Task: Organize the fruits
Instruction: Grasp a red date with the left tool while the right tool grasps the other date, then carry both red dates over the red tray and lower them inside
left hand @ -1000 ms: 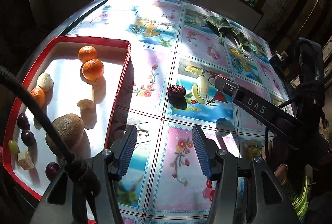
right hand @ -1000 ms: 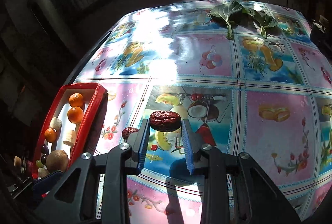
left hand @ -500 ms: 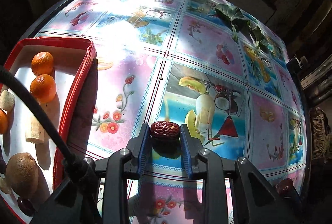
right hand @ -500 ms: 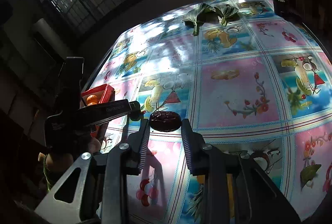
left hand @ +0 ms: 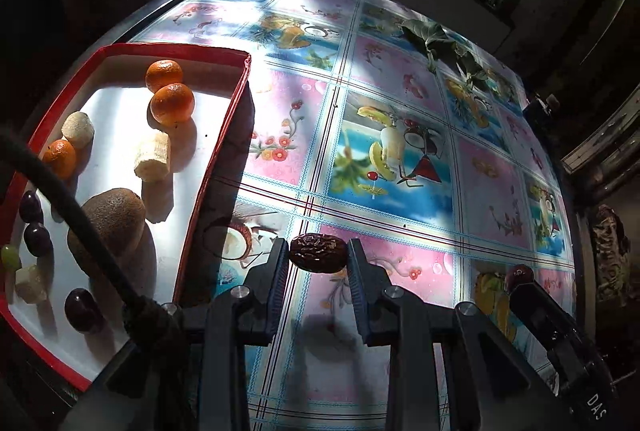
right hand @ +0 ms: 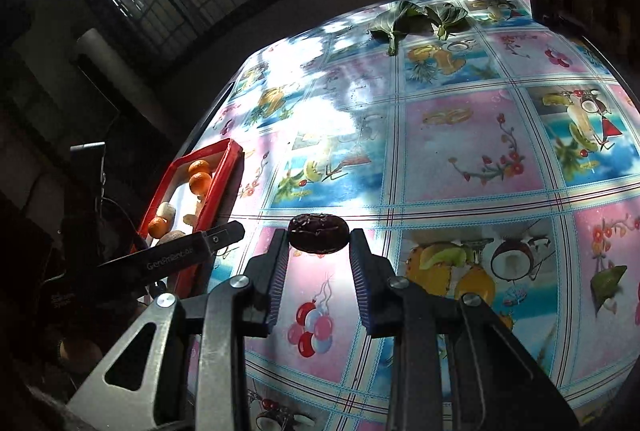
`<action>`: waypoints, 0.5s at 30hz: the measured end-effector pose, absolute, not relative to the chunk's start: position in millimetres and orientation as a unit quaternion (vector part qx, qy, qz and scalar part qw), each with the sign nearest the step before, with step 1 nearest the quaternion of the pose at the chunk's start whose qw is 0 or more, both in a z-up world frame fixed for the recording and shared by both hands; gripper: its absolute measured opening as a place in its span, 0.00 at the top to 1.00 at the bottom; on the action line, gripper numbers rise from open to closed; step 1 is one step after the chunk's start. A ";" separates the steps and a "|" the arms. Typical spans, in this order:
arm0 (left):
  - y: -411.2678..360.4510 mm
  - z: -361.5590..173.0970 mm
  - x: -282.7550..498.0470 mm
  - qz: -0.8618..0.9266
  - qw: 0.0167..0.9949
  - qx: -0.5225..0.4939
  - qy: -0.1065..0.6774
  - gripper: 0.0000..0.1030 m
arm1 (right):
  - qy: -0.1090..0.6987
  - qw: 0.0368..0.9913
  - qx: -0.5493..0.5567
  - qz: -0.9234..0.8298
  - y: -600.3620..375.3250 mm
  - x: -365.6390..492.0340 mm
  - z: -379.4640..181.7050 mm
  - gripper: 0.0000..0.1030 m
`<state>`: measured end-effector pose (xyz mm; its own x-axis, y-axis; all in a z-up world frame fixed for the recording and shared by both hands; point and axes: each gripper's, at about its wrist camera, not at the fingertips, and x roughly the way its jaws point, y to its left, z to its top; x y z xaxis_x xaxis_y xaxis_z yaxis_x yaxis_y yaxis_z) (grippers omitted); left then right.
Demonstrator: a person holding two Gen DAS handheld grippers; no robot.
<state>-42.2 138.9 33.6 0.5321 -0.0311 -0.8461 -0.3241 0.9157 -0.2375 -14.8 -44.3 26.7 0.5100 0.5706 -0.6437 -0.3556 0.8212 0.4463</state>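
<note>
Left wrist view shows our left gripper (left hand: 319, 255) clamped on a date (left hand: 318, 253), lifted clear of the table (left hand: 500, 187), its shadow lying on the cloth below. Right wrist view shows our right gripper (right hand: 319, 237) pinching a second date (right hand: 318, 233) the same way, also off the cloth. The red tray (left hand: 218, 147) sits to the left, already holding oranges (left hand: 172, 103), banana pieces (left hand: 153, 161), a kiwi (left hand: 107, 223) and grapes (left hand: 38, 239).

We judge that both dates go to the tray next. Each is caught only at its ends by the fingertips, so a quick swing or a slight easing of the squeeze could let one roll out and drop onto the cloth. The right gripper's tip (left hand: 520, 281) shows low at the left view's edge, and both must head for the same tray, so we risk knocking them together. Releasing high over the tray could also send a date bouncing over the rim or into the grapes.
</note>
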 end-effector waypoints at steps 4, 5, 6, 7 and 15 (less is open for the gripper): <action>143.3 49.2 -72.9 0.086 0.868 -0.182 0.453 0.72 | 0.414 0.858 0.117 0.282 -32.8 -30.1 27.0 0.68; 144.2 52.2 -78.9 0.087 0.871 -0.180 0.448 0.72 | 0.414 0.857 0.112 0.286 -28.7 -33.9 27.1 0.68; 145.1 54.9 -85.4 0.094 0.874 -0.175 0.444 0.72 | 0.414 0.856 0.107 0.289 -24.5 -37.4 27.0 0.68; 146.6 57.0 -91.1 0.103 0.876 -0.170 0.440 0.72 | 0.414 0.856 0.102 0.292 -20.4 -40.4 27.1 0.68; 163.9 57.7 -118.8 0.176 0.873 -0.130 0.435 0.72 | 0.417 0.849 0.069 0.317 13.0 -59.0 24.4 0.68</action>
<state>-118.8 163.9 57.7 0.5595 0.1936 -0.8059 -0.4198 0.9046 -0.0742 -59.0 13.0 24.4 0.4507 0.5957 -0.6648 -0.4801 0.7896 0.3821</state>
